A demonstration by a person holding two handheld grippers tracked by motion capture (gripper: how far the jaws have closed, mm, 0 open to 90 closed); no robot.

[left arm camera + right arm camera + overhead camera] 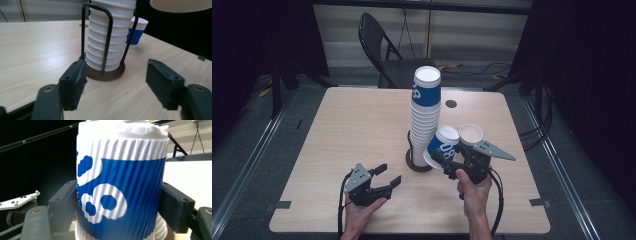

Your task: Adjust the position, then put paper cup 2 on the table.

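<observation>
A tall stack of white ribbed paper cups (424, 125), topped by a blue-printed one, stands in a dark wire holder (105, 73) at the table's middle. My right gripper (446, 161) is just right of the stack's foot, shut on a tilted blue-and-white cup (443, 142). In the right gripper view both pads press the sides of that cup (117, 195). Another cup (471, 134) stands mouth up on the table just behind it. My left gripper (391, 173) rests low in front and left of the holder, open, with nothing between its fingers (72, 82).
The light wooden table (362, 125) has bare surface on its left half and along the front edge. A black folding chair (382, 45) stands beyond the far edge. A small dark round cap (451, 104) sits near the back of the tabletop.
</observation>
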